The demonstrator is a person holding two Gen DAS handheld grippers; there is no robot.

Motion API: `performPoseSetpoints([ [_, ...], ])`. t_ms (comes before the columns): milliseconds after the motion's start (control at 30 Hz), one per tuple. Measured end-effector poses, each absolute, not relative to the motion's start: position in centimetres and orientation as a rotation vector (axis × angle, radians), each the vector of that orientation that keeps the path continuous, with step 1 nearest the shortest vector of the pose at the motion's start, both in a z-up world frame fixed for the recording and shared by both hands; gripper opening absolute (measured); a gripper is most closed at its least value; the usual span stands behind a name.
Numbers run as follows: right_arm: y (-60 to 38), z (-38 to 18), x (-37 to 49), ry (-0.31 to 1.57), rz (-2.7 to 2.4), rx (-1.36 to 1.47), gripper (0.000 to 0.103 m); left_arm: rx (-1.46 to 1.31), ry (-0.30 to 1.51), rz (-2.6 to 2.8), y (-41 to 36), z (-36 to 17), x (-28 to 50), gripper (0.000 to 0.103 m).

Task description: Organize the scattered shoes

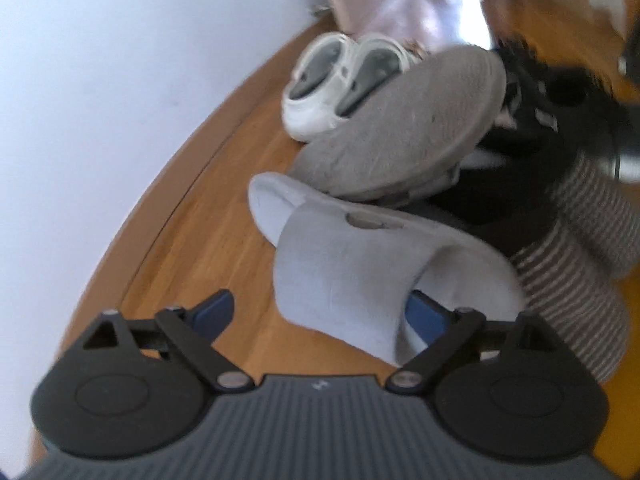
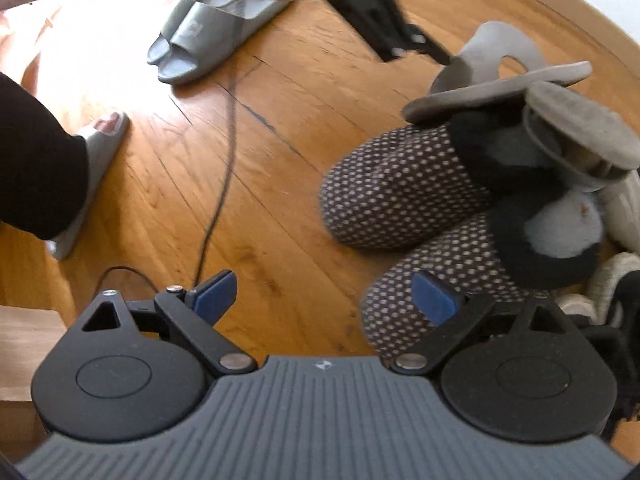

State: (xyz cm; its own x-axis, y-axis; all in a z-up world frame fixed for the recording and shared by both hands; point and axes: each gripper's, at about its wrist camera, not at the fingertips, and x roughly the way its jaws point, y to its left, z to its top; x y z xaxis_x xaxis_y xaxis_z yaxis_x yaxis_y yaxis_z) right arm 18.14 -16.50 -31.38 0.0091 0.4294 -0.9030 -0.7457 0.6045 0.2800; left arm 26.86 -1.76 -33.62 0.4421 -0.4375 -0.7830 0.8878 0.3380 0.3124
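The left hand-held gripper (image 1: 320, 316) is released, a grey slipper (image 1: 360, 264) between its fingers. The right hand-held gripper (image 2: 324, 300) is released beside a dotted slipper (image 2: 404, 184).

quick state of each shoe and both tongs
left tongs: open, one finger inside the light grey slipper
right tongs: open, empty
grey slipper: flipped, sole up, on the pile
white shoes: paired, upright
grey slides: paired, upright
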Motion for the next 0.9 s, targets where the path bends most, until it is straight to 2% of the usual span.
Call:
performPoseSetpoints([
  [167,-17.3,-31.5,18.9,1.285,0.928,-0.177,0.097,0.837,0.722,-1.008,-3.2,-34.6,28.4,0.093],
  [233,-17.6,-31.6,18.9,1.296,0.921,-0.154,0.097,0.778,0.762,-1.026,-3.6,-34.9,28.7,0.079],
  [400,-18.0,-32.0,18.1,1.311,0.908,-0.151,0.098,0.687,0.723,-0.967,-2.9,-34.3,28.0,0.074],
  [567,-18.2,-32.2,17.7,1.315,0.899,-0.144,0.098,0.547,0.709,-0.834,0.2,-30.6,26.7,0.069],
  [600,-18.3,-32.1,17.9,1.312,0.899,-0.145,0.098,0.572,0.718,-0.779,0.9,-29.7,26.0,0.064],
  [633,-18.2,-32.1,17.9,1.312,0.898,-0.144,0.098,0.633,0.730,-0.714,1.3,-29.3,25.2,0.038],
  [700,-18.0,-32.0,18.0,1.309,0.901,-0.144,0.098,0.787,0.760,-0.559,2.1,-28.6,23.3,0.025],
  [900,-17.1,-32.1,17.6,1.324,0.919,-0.167,0.099,0.855,0.882,-0.494,4.4,-31.4,19.6,0.030],
])
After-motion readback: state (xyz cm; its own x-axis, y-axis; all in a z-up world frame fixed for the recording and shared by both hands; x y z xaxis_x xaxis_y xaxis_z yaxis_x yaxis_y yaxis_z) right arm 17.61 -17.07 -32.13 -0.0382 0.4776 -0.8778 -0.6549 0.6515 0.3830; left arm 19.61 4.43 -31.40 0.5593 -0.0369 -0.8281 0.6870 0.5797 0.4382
